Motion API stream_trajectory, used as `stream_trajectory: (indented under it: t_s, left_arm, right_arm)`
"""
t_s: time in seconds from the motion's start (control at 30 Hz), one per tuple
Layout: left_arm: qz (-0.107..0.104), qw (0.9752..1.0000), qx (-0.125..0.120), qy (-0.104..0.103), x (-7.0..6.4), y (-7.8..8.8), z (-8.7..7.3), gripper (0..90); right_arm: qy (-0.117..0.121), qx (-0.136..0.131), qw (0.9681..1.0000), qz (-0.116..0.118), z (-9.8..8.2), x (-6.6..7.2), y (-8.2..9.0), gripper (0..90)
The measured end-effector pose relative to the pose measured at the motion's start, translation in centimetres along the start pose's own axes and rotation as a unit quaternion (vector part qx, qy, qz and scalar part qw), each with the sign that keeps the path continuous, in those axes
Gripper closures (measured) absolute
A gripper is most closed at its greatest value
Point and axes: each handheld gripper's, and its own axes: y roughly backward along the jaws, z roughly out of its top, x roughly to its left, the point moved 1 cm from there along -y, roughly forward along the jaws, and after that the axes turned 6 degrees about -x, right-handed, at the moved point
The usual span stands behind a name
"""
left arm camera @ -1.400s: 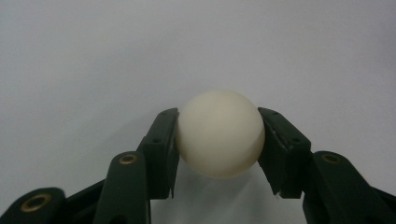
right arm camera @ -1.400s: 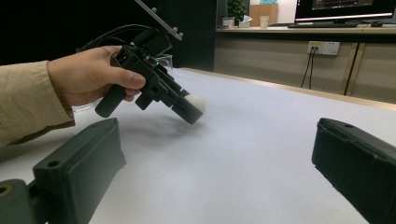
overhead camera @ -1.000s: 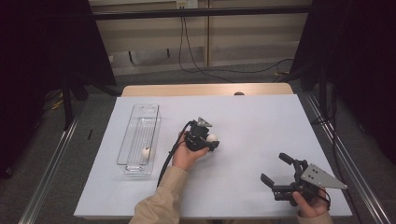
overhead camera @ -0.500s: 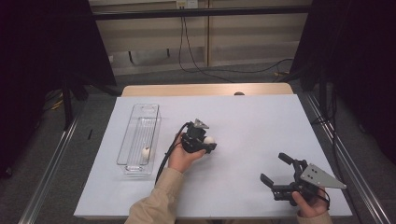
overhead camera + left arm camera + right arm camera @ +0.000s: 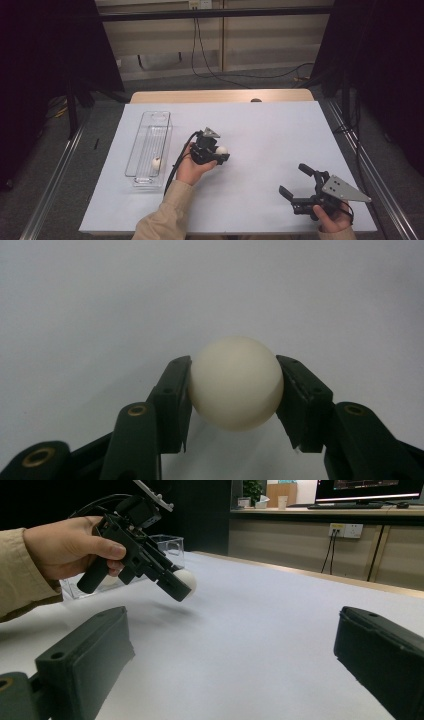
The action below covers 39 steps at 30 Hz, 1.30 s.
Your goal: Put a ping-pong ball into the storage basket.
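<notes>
A cream-white ball [image 5: 235, 382] sits clamped between the two black jaws of my left gripper [image 5: 235, 390], one pad on each side of it. From above, that gripper [image 5: 222, 153] hangs a little over the white table near its middle, with the ball [image 5: 221, 149] at its tip. The right gripper view shows the same hand, the left gripper [image 5: 177, 587] and the ball [image 5: 186, 580] clear of the surface. My right gripper [image 5: 292, 179] rests low at the front right, open, with nothing between its jaws [image 5: 232, 630].
A clear, long plastic tray [image 5: 148, 129] lies left of the left hand, with a second white ball [image 5: 156, 163] inside near its front end. The tray [image 5: 170, 547] stands behind the left hand in the right gripper view. White table [image 5: 270, 125] runs between the hands.
My left gripper with the ball has drifted a little to the left, toward the tray. The right gripper has kept still.
</notes>
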Motion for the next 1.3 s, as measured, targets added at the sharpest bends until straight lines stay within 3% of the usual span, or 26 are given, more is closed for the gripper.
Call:
stream_trajectory:
  t_s: [1.3]
  left_arm:
    - [0.019, 0.9997, -0.008, 0.017, 1.2, 3.0, 0.0, 51.1]
  right_arm:
    - [0.005, 0.001, 1.0, 0.002, 0.0, 0.2, -0.2, 1.1]
